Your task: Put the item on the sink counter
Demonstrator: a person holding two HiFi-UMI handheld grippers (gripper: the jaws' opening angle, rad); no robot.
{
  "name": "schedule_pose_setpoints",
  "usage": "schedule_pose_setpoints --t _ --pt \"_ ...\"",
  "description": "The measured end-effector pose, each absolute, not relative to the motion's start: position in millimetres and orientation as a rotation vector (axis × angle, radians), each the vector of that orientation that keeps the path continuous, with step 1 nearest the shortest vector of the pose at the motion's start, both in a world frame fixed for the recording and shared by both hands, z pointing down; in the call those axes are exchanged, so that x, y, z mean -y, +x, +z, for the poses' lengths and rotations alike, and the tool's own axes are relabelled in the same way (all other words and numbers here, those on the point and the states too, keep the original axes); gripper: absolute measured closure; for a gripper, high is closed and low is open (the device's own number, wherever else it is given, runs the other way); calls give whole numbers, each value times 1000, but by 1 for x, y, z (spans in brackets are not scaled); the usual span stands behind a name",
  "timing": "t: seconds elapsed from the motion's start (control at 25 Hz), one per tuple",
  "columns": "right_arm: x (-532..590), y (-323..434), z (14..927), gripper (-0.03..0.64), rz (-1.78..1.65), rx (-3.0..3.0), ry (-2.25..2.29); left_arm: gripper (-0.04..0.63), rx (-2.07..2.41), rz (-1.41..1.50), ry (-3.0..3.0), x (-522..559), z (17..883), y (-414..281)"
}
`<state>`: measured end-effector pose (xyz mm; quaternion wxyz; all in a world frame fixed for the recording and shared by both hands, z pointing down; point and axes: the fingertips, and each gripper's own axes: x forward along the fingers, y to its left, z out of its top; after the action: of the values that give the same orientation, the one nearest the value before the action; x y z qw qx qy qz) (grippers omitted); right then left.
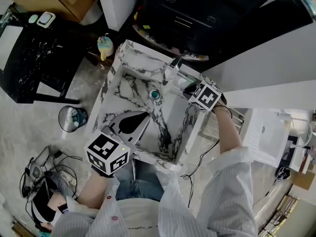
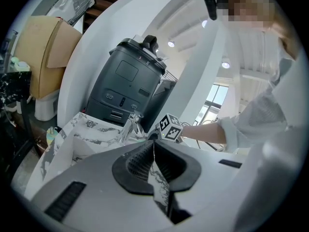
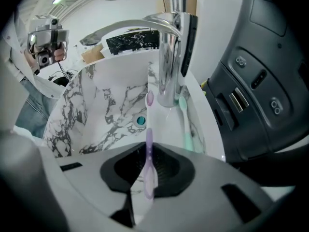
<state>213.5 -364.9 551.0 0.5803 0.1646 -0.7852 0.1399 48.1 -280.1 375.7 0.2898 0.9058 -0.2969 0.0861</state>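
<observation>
In the right gripper view, the lower end of the green toothbrush (image 3: 185, 129) is covered by the right hand-held gripper (image 3: 147, 166), and the black appliance (image 3: 251, 81) is cut off at the right edge. The purple toothbrush (image 3: 147, 149) clamped there cannot be picked out in the head view. The near part of the sink (image 2: 91, 129) is hidden behind the left hand-held gripper (image 2: 154, 161). The contents of the floor bin (image 1: 60, 116) cannot be told.

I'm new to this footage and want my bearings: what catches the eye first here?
The marble-veined sink fills the middle of the head view, a chrome faucet at its back rim. The right gripper is shut on a purple toothbrush aimed at the faucet, beside whose base a green toothbrush lies on the counter. The left gripper is shut, empty, near the sink's front edge.
</observation>
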Motion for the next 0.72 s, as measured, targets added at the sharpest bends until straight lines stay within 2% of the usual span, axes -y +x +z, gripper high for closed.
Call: schedule_pose_setpoints --t 0.72 --pt "288 151 482 565 245 1958 530 575 808 182 2503 205 349 17"
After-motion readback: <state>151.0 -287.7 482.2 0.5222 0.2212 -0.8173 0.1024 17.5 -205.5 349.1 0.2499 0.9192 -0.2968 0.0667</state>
